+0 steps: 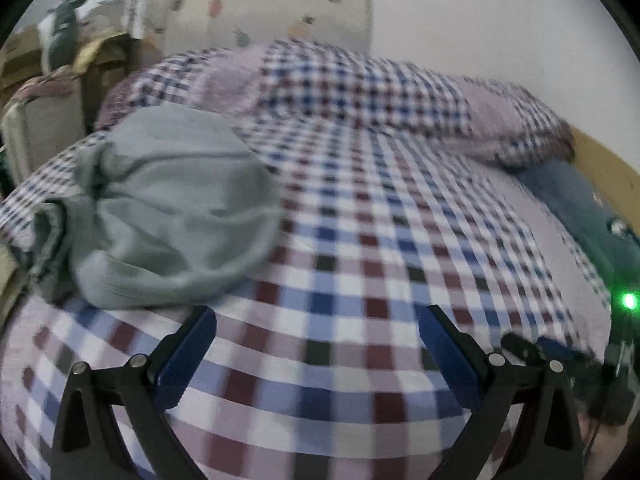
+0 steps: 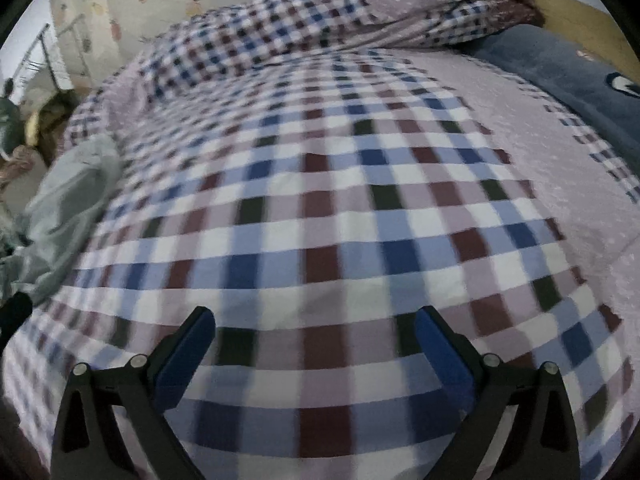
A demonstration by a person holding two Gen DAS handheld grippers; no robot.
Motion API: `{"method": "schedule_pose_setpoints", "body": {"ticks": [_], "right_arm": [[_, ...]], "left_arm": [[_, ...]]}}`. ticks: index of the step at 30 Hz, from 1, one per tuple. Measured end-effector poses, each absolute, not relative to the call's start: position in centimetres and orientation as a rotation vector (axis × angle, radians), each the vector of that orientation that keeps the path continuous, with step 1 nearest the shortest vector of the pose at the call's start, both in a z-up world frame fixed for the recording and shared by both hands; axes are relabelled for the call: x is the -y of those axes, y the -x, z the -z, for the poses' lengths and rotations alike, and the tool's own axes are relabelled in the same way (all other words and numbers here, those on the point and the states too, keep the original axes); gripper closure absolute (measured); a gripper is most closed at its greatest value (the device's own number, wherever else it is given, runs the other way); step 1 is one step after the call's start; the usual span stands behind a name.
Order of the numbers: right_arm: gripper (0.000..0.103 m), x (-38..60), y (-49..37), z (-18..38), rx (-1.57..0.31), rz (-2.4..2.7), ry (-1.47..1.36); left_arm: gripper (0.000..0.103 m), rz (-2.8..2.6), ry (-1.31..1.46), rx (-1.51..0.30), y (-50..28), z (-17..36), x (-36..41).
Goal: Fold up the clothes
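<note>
- In the left wrist view, a grey garment [image 1: 168, 208] lies bunched and creased on the checked bedspread [image 1: 360, 264]; it sits left of the bedspread's middle, close to the left edge of the bed.
- The garment's ribbed hem faces the camera, and a darker rumpled fold hangs at its left side.
- The left gripper [image 1: 316, 320] hangs just above the bedspread, jaws spread wide with nothing between them; its left blue pad [image 1: 188, 352] sits right at the near hem of the garment, though whether it touches cannot be told.
- Right of the garment and farther back, a rolled quilt [image 1: 360, 88] in the same check lies across the head of the bedspread.
- Beyond the bedspread's right edge a dark blue blanket [image 1: 568, 196] is visible, and below it a green light [image 1: 629, 301] glows.
- In the right wrist view, the same garment [image 2: 76, 200] lies at the far left edge of the bedspread [image 2: 340, 208], well apart from the right gripper [image 2: 314, 320].
- The right gripper's jaws stand wide apart and empty over the bare middle of the bedspread.
- The quilt [image 2: 320, 20] lies along the bedspread's far side, and the blue blanket [image 2: 560, 68] at its far right.
</note>
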State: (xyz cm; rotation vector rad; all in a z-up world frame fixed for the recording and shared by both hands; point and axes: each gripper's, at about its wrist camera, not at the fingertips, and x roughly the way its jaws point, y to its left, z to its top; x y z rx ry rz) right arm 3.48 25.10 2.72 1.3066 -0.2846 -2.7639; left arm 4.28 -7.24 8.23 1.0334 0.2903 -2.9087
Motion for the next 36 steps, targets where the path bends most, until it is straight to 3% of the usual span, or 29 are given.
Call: {"method": "schedule_pose_setpoints", "body": {"ticks": [4,13,26,31,36], "right_arm": [[0.015,-22.3,-4.0,-3.5,0.285,2.664,-1.248],[0.019,-14.6,-4.2,-4.4,0.331,2.462,-1.212],[0.026,-1.4,5.1,-3.2,0.501,2.21,-1.278],[0.043,0.7,7.7,-2.0,0.6,2.168,-1.34],[0.044,1.8,8.5,-1.0,0.644,2.187,-1.371]], "left_arm": [[0.0,2.85,-0.98,-0.405,-4.9,-9.1,12.5],[0.0,2.67,-0.887,-0.601,-6.5,-9.8,23.4],[0.0,2.544,-0.871,-0.765,-7.4,-8.1,31.0],[0.009,2.518,-0.882,-0.822,-7.5,-7.6,32.7],[0.02,2.496,-0.914,-0.905,-7.6,-6.8,33.7]]}}
